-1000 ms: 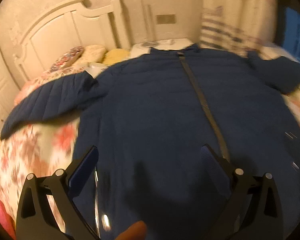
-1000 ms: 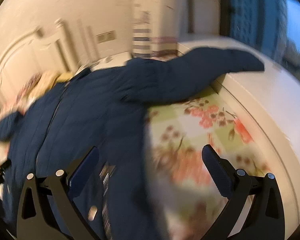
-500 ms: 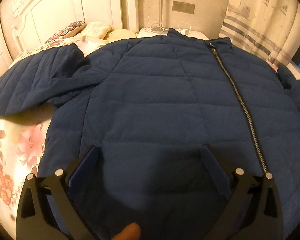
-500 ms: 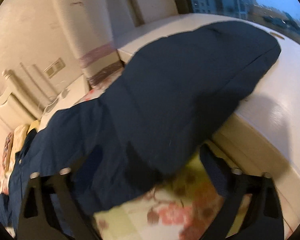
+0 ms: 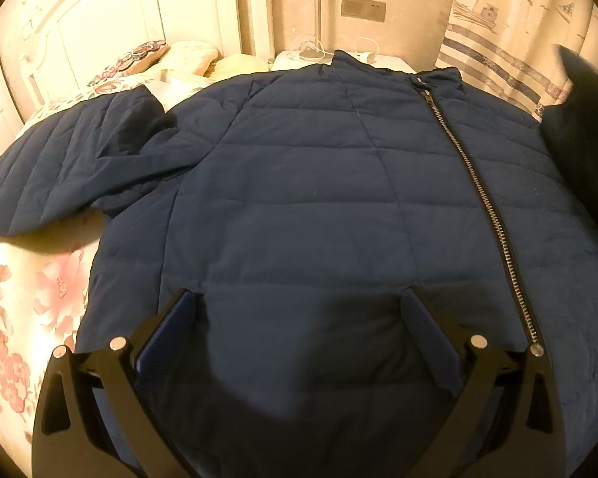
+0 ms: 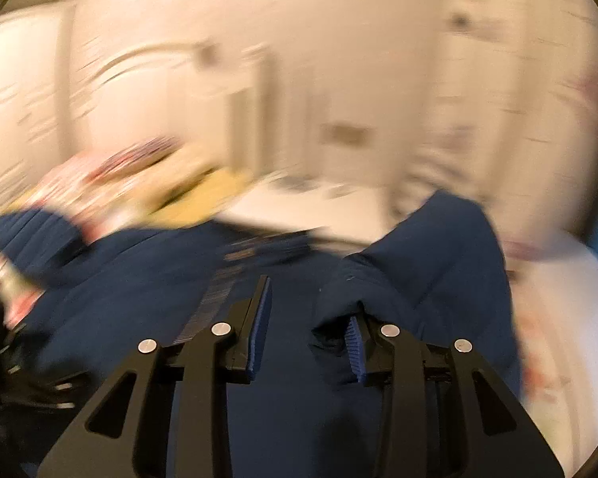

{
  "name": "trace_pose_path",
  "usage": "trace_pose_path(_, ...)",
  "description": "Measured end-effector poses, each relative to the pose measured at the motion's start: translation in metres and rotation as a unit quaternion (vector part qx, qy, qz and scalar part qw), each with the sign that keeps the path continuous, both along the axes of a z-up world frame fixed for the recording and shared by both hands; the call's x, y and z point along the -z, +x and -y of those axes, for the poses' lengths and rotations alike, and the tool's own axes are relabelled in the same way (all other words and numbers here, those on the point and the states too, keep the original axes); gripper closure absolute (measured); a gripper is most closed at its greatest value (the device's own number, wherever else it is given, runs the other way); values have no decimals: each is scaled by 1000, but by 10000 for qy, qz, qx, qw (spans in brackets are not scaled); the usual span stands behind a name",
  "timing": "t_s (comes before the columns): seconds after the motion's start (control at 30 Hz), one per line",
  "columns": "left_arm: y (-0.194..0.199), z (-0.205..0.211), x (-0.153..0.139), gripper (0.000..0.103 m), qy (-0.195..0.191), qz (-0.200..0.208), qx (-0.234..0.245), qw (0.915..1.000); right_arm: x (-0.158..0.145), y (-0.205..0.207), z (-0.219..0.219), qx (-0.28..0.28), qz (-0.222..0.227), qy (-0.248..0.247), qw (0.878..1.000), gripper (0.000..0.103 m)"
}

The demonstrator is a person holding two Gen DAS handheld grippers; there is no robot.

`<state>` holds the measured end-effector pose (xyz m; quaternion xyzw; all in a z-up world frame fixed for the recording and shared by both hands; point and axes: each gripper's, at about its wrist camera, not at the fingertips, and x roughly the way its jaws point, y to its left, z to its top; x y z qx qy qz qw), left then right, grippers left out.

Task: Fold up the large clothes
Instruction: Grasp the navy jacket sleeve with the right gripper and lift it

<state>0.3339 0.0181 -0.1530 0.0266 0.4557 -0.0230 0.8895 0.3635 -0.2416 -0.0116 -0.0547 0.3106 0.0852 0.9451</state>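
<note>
On the floral bed (image 5: 28, 286), our left gripper (image 5: 299, 330) gapes empty over the jacket (image 5: 299, 199) hem while the right gripper (image 6: 307, 322), jaws closing, barely catches the sleeve (image 6: 430, 263) by one pad, so we risk dropping it mid-swing.

The quilted puffer jacket (image 5: 299, 199) is navy blue, with a silver zipper (image 5: 478, 183). At nine o'clock the bedsheet (image 5: 24, 279) is cream with pink flowers; at one o'clock the curtain (image 5: 510, 40) shows grey-blue stripes and small boats.

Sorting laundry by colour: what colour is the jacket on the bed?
Dark navy blue jacket, quilted; clearest in the left wrist view.
</note>
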Motion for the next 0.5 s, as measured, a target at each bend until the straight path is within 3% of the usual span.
trace_pose_path(0.03, 0, 0, 0, 2, -17, 4, 10, 10000, 14, 7, -20, -281, -310, -21, 9991, 59)
trace_pose_path(0.1, 0, -1, 0, 2, -54, 18, 14, 10000, 49, 21, -50, -602, -1089, -172, 9921, 33)
trace_pose_path(0.17, -1, -2, -1, 2, -85, 30, 19, 10000, 84, 24, -63, -744, -1744, -327, 9813, 20)
trace_pose_path(0.2, -1, -2, -1, 2, -92, 36, 17, 9999, 92, 22, -64, -744, -1786, -472, 9800, 19)
trace_pose_path(0.37, -2, -1, 0, 2, -78, 43, 20, 10000, 65, -9, -37, -667, -1891, -200, 9795, 17)
trace_pose_path(0.5, -2, 0, -1, 2, -67, 45, 18, 10000, 19, -58, 23, -195, -1260, 897, 9878, 17)
